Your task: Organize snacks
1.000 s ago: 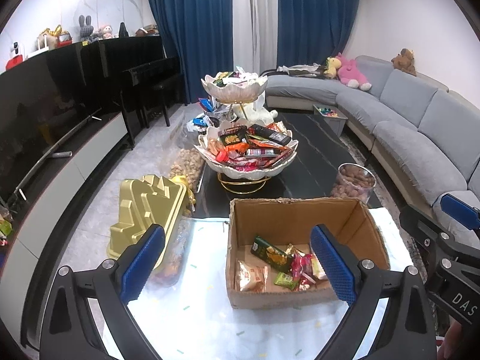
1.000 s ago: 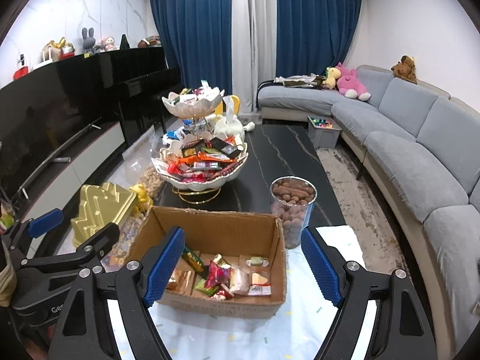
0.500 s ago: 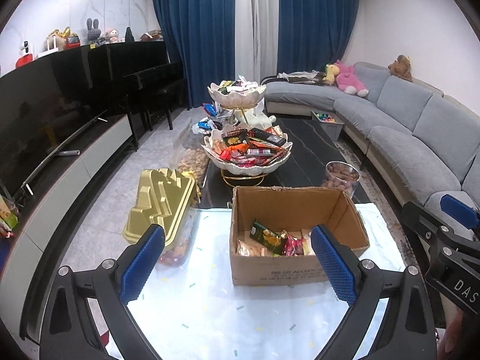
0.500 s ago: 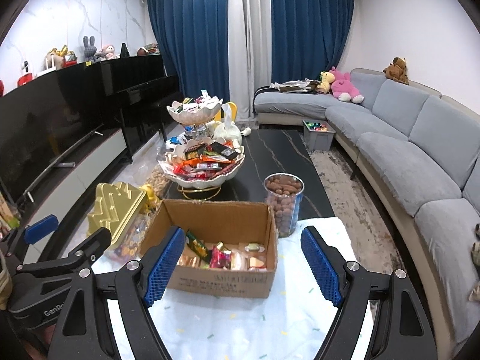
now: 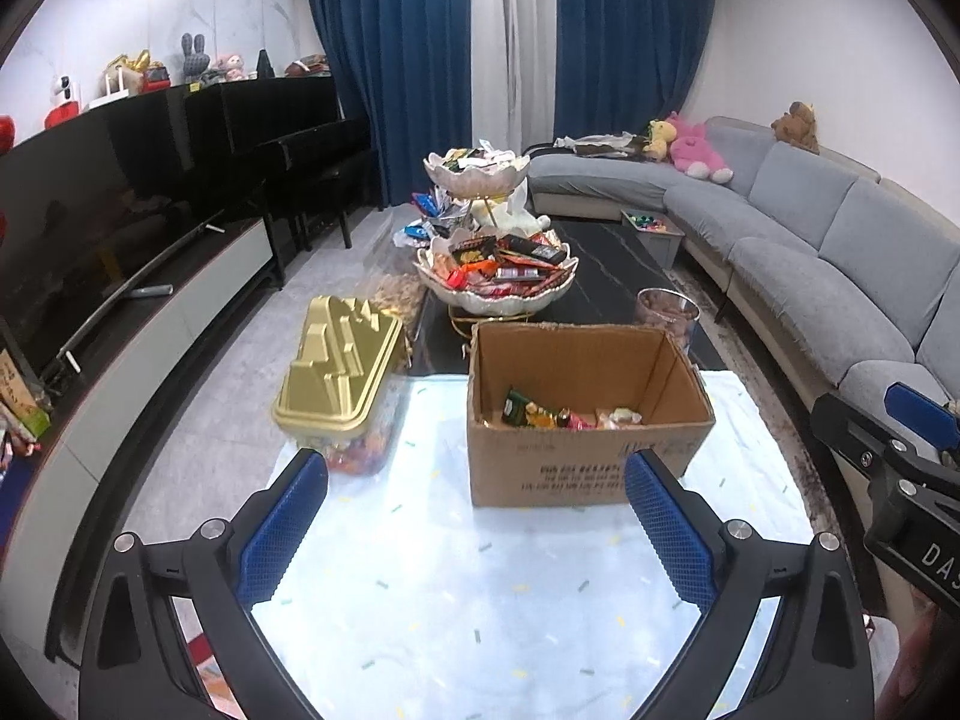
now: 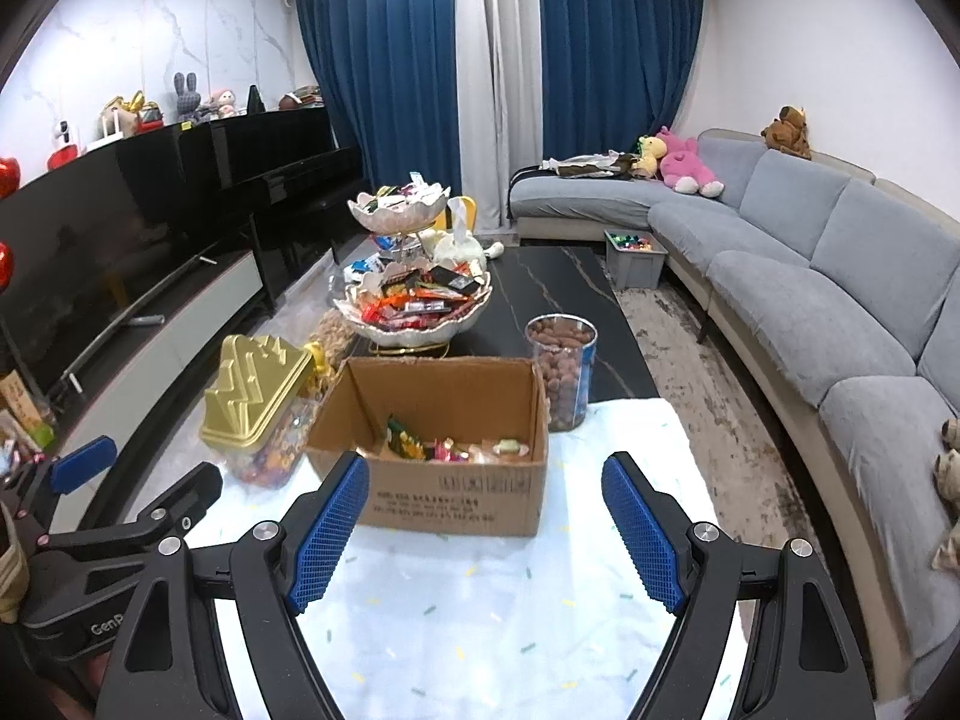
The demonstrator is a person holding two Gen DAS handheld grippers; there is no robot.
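An open cardboard box (image 5: 558, 474) (image 6: 456, 492) stands on the white cloth and holds several wrapped snacks (image 5: 540, 417) (image 6: 444, 447). Behind it a two-tier white shell bowl stand (image 5: 501, 294) (image 6: 414, 324) is piled with snacks. My left gripper (image 5: 477, 504) is open and empty, well in front of the box. My right gripper (image 6: 486, 510) is open and empty, in front of the box. Each gripper shows at the edge of the other's view.
A clear tub with a gold lid (image 5: 342, 360) (image 6: 258, 396) stands left of the box. A clear jar of brown snacks (image 6: 561, 372) (image 5: 666, 318) stands behind the box at the right. A grey sofa (image 6: 840, 300) runs along the right, a TV unit (image 5: 120, 324) along the left.
Both grippers have pulled back and away from the box, which now looks smaller and farther. Both stay open and empty.
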